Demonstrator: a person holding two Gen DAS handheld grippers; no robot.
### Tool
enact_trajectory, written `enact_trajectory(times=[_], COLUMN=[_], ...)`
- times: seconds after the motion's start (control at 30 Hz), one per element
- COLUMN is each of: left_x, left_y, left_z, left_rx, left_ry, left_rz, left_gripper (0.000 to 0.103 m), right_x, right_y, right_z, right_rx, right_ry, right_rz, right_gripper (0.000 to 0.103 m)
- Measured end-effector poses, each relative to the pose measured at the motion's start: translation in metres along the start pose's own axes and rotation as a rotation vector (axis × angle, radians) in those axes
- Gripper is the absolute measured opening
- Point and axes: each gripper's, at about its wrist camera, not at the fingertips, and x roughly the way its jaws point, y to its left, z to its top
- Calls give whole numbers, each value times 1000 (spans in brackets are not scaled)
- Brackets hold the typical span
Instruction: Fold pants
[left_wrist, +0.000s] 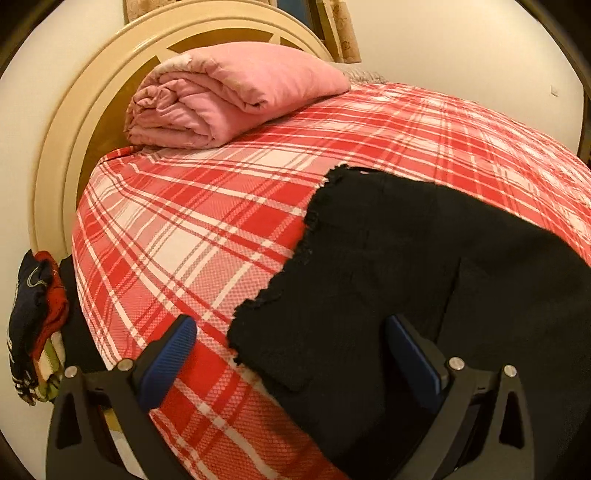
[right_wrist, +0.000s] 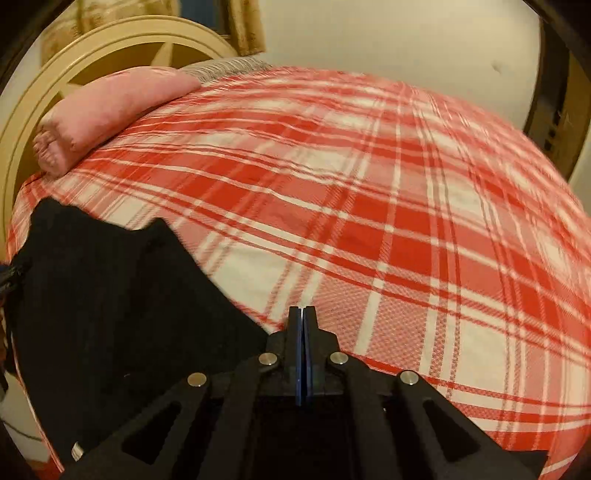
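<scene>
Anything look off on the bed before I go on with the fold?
The black pants lie askew across the plaid bedspread, their near-left edge ragged and uneven. A heap of mixed clothes hangs off the bed's left side. Nothing spilled.

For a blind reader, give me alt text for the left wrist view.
Black pants lie on a red plaid bed, the open left gripper over their frayed edge. A folded pink blanket sits by the headboard.
</scene>
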Motion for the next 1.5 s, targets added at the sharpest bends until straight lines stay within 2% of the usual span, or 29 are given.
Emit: enact_trajectory(times=[0.1,0.2,0.27,0.3,0.37,0.5,0.57,0.63,0.67,0.73,0.83,0.93,1.0,1.07,1.13,1.2,1.3,1.37,1.4,1.43,1.5], left_x=[-1,0,-1,-1,-2,-2,-1,0,0,-4,-10,-17,-19,-18,-19,-21,-24,-25,-25,-25,-26], left_y=[1,1,0,-1,-2,3,7,10,11,14,19,21,19,17,19,27,52,69,76,83,86], left_z=[0,-1,0,0,-2,-6,-6,-4,-3,-3,-1,4,5,6,5,5,4,2,2,0,-2], left_rx=[-1,-9,-3,4,22,27,10,-4,-6,-9,-23,-40,-39,-24,-16,-29,-90,-134,-152,-171,-181], left_ry=[0,5,7,6,5,0,6,25,29,26,15,-15,-24,-18,-19,-20,-27,-28,-27,-21,-17], left_rz=[-2,-1,6,12,30,36,15,-5,-7,-11,-25,-41,-53,-48,-29,-24,-7,16,23,29,27], left_gripper=[103,103,103,103,103,103,103,103,103,103,103,103,103,103,103,103,103,103,103,103,103], right_x=[-13,-6,12,29,32,43,48,43,30,14,9,34,32,29,15,-3,-13,2,12,7,2], right_y=[16,44,60,70,79,70,64,53,54,63,98,119,128,133,141,159,185,207,218,222,234], right_z=[9,19,20,16,16,30,36,43,44,44,35,19,16,19,20,15,-2,-20,-33,-41,-49], right_rx=[-8,-96,-115,-128,-140,-30,1,68,80,42,-79,-88,-89,-116,-101,-132,-199,-219,-236,-237,-277], right_ry=[-38,-16,51,129,81,68,67,60,20,-21,12,79,14,17,37,10,-15,57,97,29,-12], right_rz=[133,159,205,239,218,237,174,177,187,256,308,312,265,256,407,507,505,538,526,506,475], right_gripper=[2,2,2,2,2,2,2,2,2,2,2,2,2,2,2,2,2,2,3,3,11])
